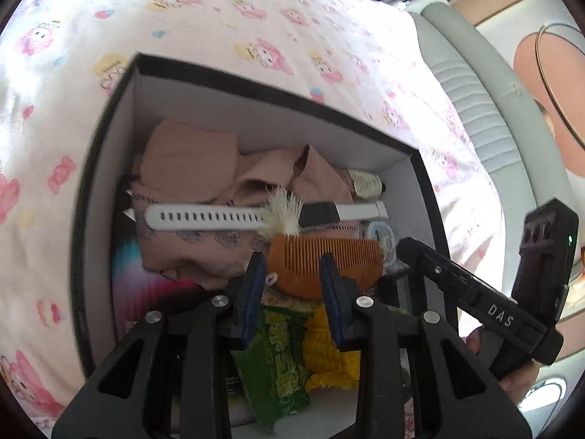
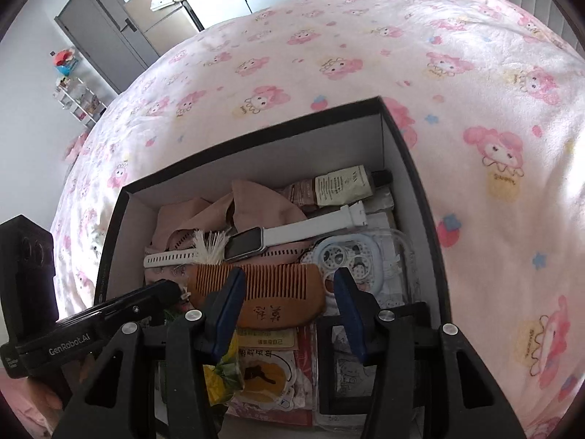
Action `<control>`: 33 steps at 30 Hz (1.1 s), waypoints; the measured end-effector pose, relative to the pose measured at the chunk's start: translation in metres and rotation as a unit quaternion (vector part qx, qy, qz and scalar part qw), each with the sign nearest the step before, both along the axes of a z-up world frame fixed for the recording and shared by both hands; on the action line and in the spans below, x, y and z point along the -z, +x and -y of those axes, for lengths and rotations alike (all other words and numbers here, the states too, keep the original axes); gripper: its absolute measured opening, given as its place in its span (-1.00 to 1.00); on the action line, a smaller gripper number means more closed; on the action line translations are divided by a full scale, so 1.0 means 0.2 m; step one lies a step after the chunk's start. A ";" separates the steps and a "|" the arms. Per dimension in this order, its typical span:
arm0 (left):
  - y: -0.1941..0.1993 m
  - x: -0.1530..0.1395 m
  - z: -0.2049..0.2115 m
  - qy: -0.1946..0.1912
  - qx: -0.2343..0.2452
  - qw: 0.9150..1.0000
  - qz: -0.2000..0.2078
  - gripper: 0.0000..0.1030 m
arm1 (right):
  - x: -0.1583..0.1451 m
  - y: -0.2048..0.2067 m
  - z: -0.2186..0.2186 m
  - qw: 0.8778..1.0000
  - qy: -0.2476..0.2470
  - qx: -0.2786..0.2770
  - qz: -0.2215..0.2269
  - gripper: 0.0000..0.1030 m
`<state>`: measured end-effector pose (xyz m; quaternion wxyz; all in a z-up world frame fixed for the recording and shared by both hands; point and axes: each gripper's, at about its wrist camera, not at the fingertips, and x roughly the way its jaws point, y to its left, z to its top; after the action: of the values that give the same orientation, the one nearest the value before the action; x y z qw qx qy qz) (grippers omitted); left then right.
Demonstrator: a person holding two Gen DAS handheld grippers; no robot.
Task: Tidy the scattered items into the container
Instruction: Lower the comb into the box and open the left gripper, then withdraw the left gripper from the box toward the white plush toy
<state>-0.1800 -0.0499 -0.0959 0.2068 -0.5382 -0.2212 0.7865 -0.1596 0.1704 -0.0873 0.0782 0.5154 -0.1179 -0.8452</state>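
A black box [image 1: 256, 80] [image 2: 256, 139] with white inner walls sits on the bed. In it lie a brown wooden comb [image 1: 351, 256] [image 2: 285, 292], a white-strapped watch [image 1: 204, 216] [image 2: 303, 232], pink cloth [image 1: 190, 161] [image 2: 256, 201], a cream tube [image 2: 343, 184], a clear case [image 2: 365, 256] and a green snack packet [image 1: 281, 358]. My left gripper [image 1: 291, 267] hangs open over the comb, which runs on behind one finger. My right gripper [image 2: 289, 285] is also open above the comb. Each gripper's tip shows in the other's view, left gripper [image 2: 172, 289] and right gripper [image 1: 402, 247], at opposite ends of the comb.
A pink cartoon-print sheet [image 1: 256, 18] [image 2: 329, 55] covers the bed around the box. A grey padded headboard [image 1: 475, 91] runs along one side. Beyond the bed stand a grey wardrobe [image 2: 102, 25] and a small shelf rack [image 2: 76, 91].
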 end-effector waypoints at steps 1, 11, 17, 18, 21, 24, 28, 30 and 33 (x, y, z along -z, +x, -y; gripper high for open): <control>-0.01 -0.02 0.01 0.001 -0.004 1.000 -0.004 -0.43 | -0.03 0.01 0.01 1.000 0.017 0.002 -0.013 -0.11; -0.11 0.08 -0.10 0.003 0.028 0.998 0.056 -0.43 | 0.08 -0.01 0.08 0.998 0.049 -0.038 0.022 -0.11; -0.08 0.03 -0.05 0.026 0.027 0.999 0.037 -0.40 | 0.11 -0.01 0.06 0.998 0.030 -0.031 0.038 -0.11; -0.06 0.01 -0.04 0.033 0.028 0.999 0.030 -0.40 | 0.08 0.01 0.05 0.999 0.026 -0.029 0.031 -0.11; 0.02 -0.09 -0.01 0.053 0.032 0.998 0.003 -0.40 | -0.03 0.08 0.04 0.999 0.016 -0.027 -0.002 -0.11; 0.12 -0.23 -0.03 0.036 0.034 0.998 -0.039 -0.39 | -0.16 0.17 0.03 0.999 0.004 -0.024 -0.028 -0.11; 0.28 -0.39 -0.01 0.028 0.031 0.996 -0.080 -0.34 | -0.28 0.30 0.04 0.999 -0.008 -0.025 -0.043 -0.11; 0.36 -0.43 -0.02 0.025 0.026 0.995 -0.091 -0.31 | -0.34 0.36 0.05 0.998 -0.003 -0.028 -0.051 -0.11; 0.43 -0.48 -0.06 0.009 0.020 0.994 -0.103 -0.29 | -0.41 0.43 0.07 0.998 0.001 -0.032 -0.063 -0.10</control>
<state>-0.0931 -0.0376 -0.0003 0.2491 -0.4566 -0.1944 0.8317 -0.0727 0.1573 -0.0057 0.1114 0.4652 -0.0954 -0.8730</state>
